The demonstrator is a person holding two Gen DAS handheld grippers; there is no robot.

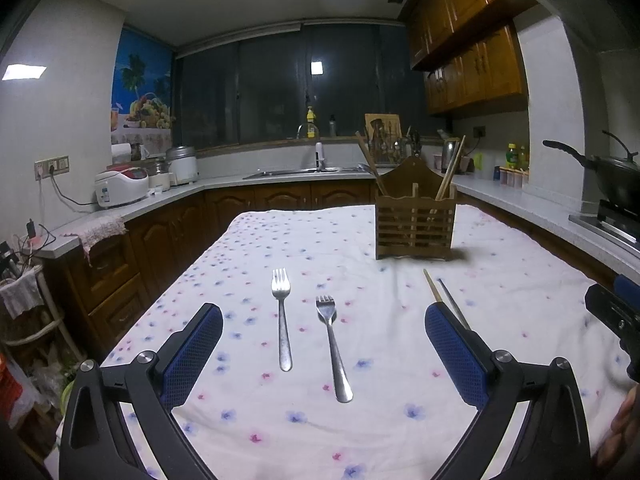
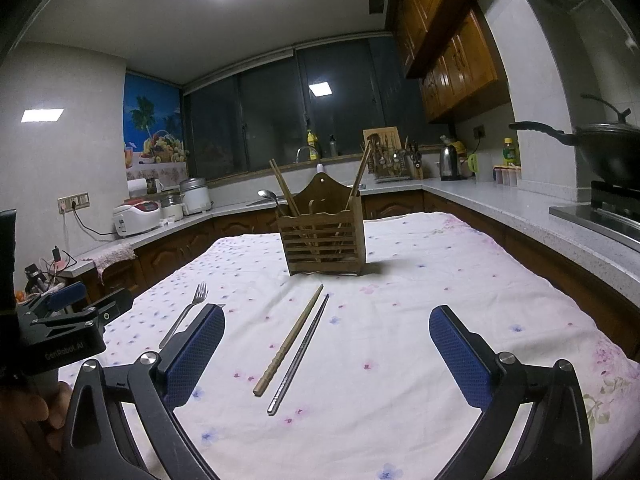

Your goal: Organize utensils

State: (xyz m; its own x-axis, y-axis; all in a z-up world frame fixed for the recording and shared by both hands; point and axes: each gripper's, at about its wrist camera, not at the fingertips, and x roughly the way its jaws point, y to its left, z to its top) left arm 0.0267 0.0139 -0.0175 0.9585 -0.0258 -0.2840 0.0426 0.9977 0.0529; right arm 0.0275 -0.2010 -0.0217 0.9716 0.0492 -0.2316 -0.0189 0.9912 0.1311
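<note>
Left gripper (image 1: 324, 340): I hold it wide open, empty; two forks (image 1: 282, 320) lie between its fingers, handles toward me.
Right gripper (image 2: 327, 344): gaping, empty, over wooden chopstick (image 2: 290, 340) and metal chopstick (image 2: 299, 356), lengthwise.
Holder (image 2: 322, 236): upright on tabletop (image 2: 460, 300) beyond, already carrying chopsticks and a spoon.
</note>
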